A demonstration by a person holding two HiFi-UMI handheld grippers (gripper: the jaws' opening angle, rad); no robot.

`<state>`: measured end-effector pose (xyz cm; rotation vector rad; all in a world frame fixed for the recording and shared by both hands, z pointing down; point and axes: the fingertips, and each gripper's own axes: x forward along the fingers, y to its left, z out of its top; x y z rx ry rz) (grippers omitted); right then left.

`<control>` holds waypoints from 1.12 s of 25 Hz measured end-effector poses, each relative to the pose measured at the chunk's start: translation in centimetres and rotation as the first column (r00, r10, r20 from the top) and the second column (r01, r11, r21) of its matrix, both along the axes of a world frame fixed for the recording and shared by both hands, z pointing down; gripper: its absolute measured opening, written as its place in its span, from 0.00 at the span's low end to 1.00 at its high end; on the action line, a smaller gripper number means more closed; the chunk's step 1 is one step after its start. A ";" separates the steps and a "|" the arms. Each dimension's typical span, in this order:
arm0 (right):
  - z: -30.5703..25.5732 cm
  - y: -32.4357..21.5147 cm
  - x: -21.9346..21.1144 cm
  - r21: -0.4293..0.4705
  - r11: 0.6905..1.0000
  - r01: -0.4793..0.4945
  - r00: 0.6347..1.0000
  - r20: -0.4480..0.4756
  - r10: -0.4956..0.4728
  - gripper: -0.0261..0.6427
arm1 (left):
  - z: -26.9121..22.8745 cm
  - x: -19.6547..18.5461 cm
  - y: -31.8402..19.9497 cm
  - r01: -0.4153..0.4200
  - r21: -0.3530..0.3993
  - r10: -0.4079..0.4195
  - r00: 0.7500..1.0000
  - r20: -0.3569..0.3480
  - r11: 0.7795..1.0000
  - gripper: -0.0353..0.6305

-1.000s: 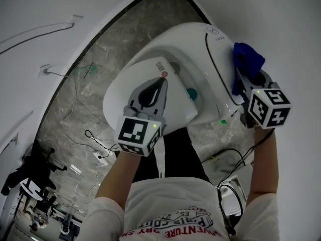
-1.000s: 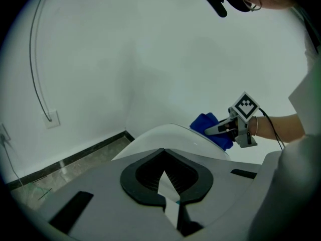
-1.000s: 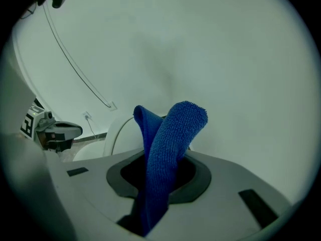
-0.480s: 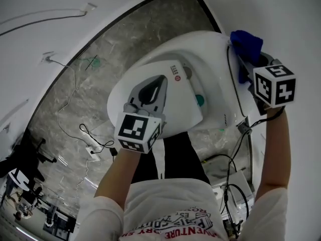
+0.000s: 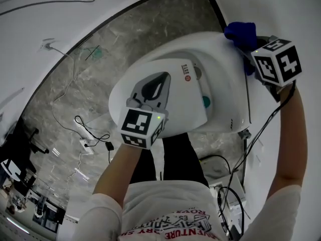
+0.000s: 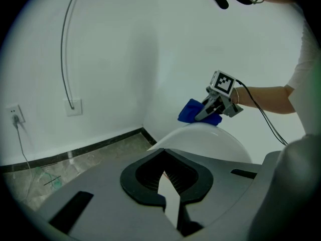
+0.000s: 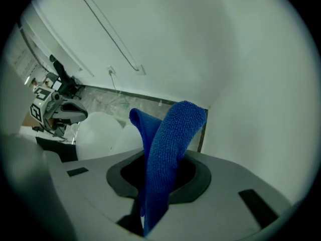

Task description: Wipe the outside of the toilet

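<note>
Toilet (image 5: pixel 225 89) is seen from above, tucked by the white wall (image 5: pixel 301 9) on a grey marbled floor (image 5: pixel 100 64). The blue cloth (image 5: pixel 239 33) is pinched in the fingers of the right gripper (image 5: pixel 251 54) and pressed onto the toilet's rounded top at the far end, right next to the wall. The left gripper (image 5: pixel 161 80) is held over the lid (image 5: pixel 185 109), fingers pressed together at the tips with nothing gripped; contact with the lid can't be made out

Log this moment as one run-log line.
right gripper: shut on blue cloth | cloth: at toilet rear edge | left gripper: shut, empty, over lid
</note>
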<state>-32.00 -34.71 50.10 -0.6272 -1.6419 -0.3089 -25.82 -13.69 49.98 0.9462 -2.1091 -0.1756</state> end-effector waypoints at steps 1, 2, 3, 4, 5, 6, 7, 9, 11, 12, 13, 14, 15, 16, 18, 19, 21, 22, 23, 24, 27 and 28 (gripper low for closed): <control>0.4 0.4 -0.2 0.011 0.999 0.036 0.999 -0.017 -0.036 0.17 | 0.3 0.0 0.4 0.004 -0.003 -0.004 1.000 -0.003 1.000 0.06; 0.8 0.8 -0.5 0.028 0.997 0.077 0.996 -0.035 -0.076 0.17 | 0.6 0.0 0.9 0.008 -0.010 -0.008 1.000 -0.004 1.000 0.06; 1.3 1.2 -0.7 0.047 0.992 0.120 0.991 -0.056 -0.118 0.17 | 0.9 0.0 1.4 0.013 -0.020 -0.013 1.000 -0.004 1.000 0.06; 1.7 1.6 -1.0 0.065 0.985 0.161 0.984 -0.081 -0.156 0.17 | 1.2 0.0 2.1 0.022 -0.030 -0.022 1.000 -0.005 0.999 0.06; 2.2 2.0 -1.2 0.080 0.977 0.196 0.976 -0.108 -0.187 0.17 | 1.6 0.0 2.8 0.036 -0.037 -0.036 0.999 -0.007 0.999 0.06; 2.7 2.3 -1.5 0.091 0.971 0.223 0.968 -0.135 -0.209 0.17 | 1.9 0.0 3.6 0.054 -0.041 -0.055 0.998 -0.013 0.998 0.06; 3.2 2.6 -1.8 0.098 0.966 0.238 0.962 -0.161 -0.221 0.17 | 2.3 0.0 4.4 0.074 -0.042 -0.075 0.997 -0.021 0.996 0.06; 4.2 3.4 -2.4 0.097 0.964 0.247 0.952 -0.210 -0.223 0.17 | 3.0 -0.1 6.2 0.107 -0.051 -0.109 0.994 -0.032 0.993 0.06; 5.2 4.3 -2.8 0.098 0.961 0.260 0.941 -0.251 -0.228 0.17 | 3.7 0.1 7.9 0.129 -0.072 -0.131 0.991 -0.035 0.989 0.06; 5.8 4.7 -2.9 0.104 0.955 0.276 0.933 -0.270 -0.240 0.17 | 4.1 0.2 8.6 0.140 -0.082 -0.143 0.989 -0.039 0.987 0.06; 6.3 5.2 -3.0 0.112 0.949 0.295 0.924 -0.285 -0.254 0.17 | 4.5 0.4 9.2 0.152 -0.087 -0.156 0.987 -0.045 0.985 0.06; 6.8 5.6 -3.2 0.117 0.943 0.313 0.917 -0.297 -0.267 0.17 | 4.8 0.6 9.7 0.164 -0.087 -0.169 0.984 -0.053 0.982 0.06; 7.3 6.1 -3.3 0.121 0.938 0.326 0.911 -0.306 -0.277 0.17 | 5.2 0.8 10.1 0.174 -0.085 -0.180 0.982 -0.061 0.981 0.06; 7.9 6.6 -3.5 0.125 0.934 0.336 0.906 -0.315 -0.284 0.17 | 5.5 0.9 10.5 0.180 -0.084 -0.185 0.981 -0.065 0.980 0.06; 9.1 7.4 -3.6 0.134 0.924 0.359 0.892 -0.341 -0.297 0.17 | 6.1 1.0 11.2 0.183 -0.089 -0.189 0.980 -0.064 0.979 0.06; 9.7 7.8 -3.6 0.135 0.917 0.377 0.881 -0.359 -0.309 0.17 | 6.4 1.1 11.6 0.186 -0.092 -0.192 0.979 -0.063 0.978 0.06; 11.1 8.8 -3.6 0.124 0.896 0.425 0.848 -0.401 -0.347 0.17 | 7.0 1.2 12.6 0.202 -0.095 -0.208 0.976 -0.065 0.975 0.06; 11.9 9.4 -3.6 0.114 0.885 0.452 0.829 -0.421 -0.369 0.17 | 7.3 1.2 13.1 0.209 -0.098 -0.216 0.974 -0.065 0.973 0.06; 12.6 10.1 -3.5 0.104 0.873 0.476 0.811 -0.437 -0.390 0.17 | 7.5 1.3 13.6 0.211 -0.104 -0.218 0.974 -0.060 0.972 0.06; 13.3 10.8 -3.4 0.095 0.862 0.498 0.795 -0.448 -0.410 0.17 | 7.8 1.3 14.2 0.209 -0.115 -0.216 0.975 -0.051 0.971 0.06; 15.5 13.5 -3.1 0.076 0.839 0.539 0.767 -0.456 -0.451 0.17 | 8.5 1.3 16.2 0.222 -0.139 -0.228 0.973 -0.027 0.965 0.06; 16.2 14.3 -3.1 0.069 0.835 0.545 0.761 -0.458 -0.459 0.17 | 8.6 1.4 17.0 0.242 -0.136 -0.249 0.968 -0.031 0.961 0.06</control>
